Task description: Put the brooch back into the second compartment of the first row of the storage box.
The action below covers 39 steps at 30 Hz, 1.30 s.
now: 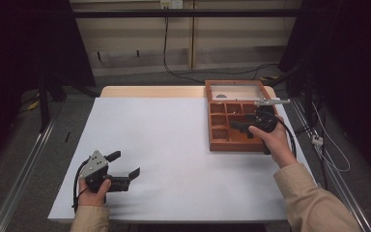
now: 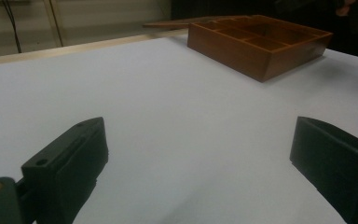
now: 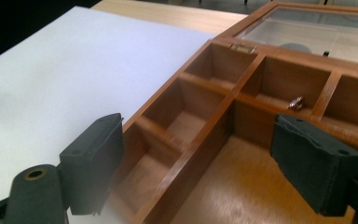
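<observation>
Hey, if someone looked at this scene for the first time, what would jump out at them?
The brown wooden compartment box at the far right of the white table, its glass-paned lid folded open behind it. The right gripper hovers over its compartments with jaws open, and a small shiny metal piece lies in one back compartment. The left gripper rests open near the table's front left.
</observation>
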### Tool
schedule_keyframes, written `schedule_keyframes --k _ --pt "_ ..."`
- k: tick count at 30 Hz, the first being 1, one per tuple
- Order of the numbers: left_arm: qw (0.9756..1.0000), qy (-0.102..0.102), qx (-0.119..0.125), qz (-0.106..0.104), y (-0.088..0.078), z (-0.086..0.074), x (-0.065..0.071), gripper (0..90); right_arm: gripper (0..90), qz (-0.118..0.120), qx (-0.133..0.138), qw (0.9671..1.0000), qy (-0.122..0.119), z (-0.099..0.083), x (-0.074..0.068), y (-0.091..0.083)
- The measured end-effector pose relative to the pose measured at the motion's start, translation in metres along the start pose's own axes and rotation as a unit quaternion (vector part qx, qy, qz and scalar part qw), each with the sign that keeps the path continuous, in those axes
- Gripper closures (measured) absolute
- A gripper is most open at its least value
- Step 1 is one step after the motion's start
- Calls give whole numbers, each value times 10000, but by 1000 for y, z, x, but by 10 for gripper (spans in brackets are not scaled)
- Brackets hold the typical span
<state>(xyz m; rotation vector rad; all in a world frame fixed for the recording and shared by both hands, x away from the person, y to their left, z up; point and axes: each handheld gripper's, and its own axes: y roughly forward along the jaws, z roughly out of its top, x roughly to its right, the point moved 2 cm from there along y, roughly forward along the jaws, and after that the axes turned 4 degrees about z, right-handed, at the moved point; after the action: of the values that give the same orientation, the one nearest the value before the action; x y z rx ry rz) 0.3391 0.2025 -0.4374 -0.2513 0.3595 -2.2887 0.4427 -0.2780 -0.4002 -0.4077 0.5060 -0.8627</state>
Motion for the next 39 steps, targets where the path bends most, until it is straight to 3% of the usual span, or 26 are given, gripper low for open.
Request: schedule_keyframes --k 7,17,24,33,39 --pt "10000 89 26 18 -1 1 1 39 153 88 -20 9996 -260 -20 -22 -16" --pt "10000 24 30 3 -2 1 1 39 152 109 -71 9979 -629 -51 -41 -35" --pt "10000 49 -1 -18 -1 0 2 39 152 207 20 9979 -618 -77 -47 -45" --pt "10000 50 -3 -12 -2 0 2 39 152 113 -5 9983 -577 -109 -51 -55" --pt "10000 8 -32 -18 -1 -1 2 39 154 24 116 9982 -594 -123 -55 -60"
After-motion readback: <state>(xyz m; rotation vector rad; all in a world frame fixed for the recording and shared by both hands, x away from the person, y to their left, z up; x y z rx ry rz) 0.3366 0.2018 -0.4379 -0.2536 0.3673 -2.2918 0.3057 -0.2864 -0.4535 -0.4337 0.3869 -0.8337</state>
